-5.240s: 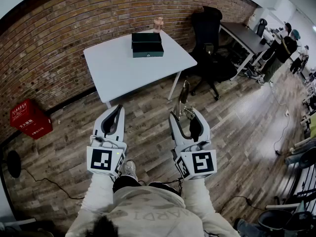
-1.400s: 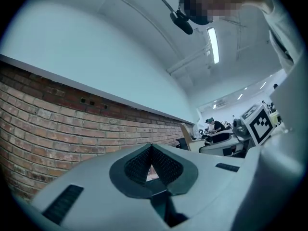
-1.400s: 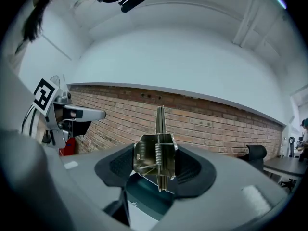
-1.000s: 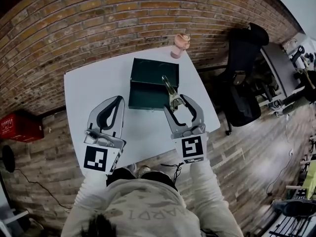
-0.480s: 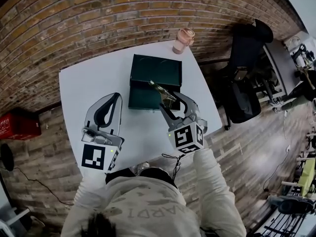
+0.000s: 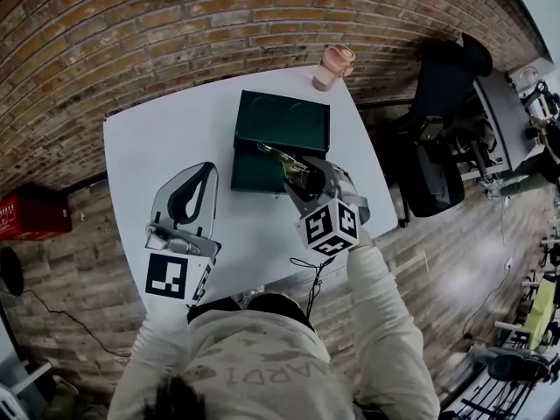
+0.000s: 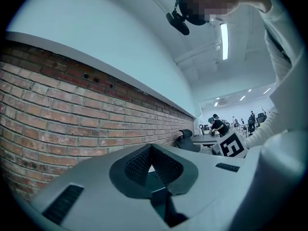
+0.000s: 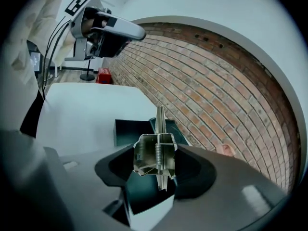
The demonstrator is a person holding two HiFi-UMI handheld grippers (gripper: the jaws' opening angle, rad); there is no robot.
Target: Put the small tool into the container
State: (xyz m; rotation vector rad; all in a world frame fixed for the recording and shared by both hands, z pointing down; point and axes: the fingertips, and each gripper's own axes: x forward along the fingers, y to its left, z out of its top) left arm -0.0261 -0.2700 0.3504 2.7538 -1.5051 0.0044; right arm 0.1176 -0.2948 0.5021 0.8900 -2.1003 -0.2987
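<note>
The small tool is a metal spring clamp [image 6: 278, 157], and my right gripper [image 6: 302, 178] is shut on its body. Its thin tip points out over the near part of the dark green open container [image 6: 284, 122] on the white table [image 6: 157, 147]. In the right gripper view the clamp [image 8: 156, 154] sits between the jaws of the right gripper [image 8: 155, 160], with the container [image 8: 131, 129] just beyond and below. My left gripper [image 6: 206, 170] hovers over the table to the container's left. It holds nothing, and in the left gripper view the left gripper [image 7: 151, 150] has its pads meeting at the tip.
A pink cup [image 6: 333, 66] stands at the table's far right corner, against the brick wall. To the right of the table is a black office chair [image 6: 442, 94]. A red crate [image 6: 35, 210] sits on the wooden floor at the left.
My right gripper has sunk and tipped downward with the clamp, rolling so its marker cube faces up. The clamp's tip now lies lower over the container. The left gripper has drifted slightly.
</note>
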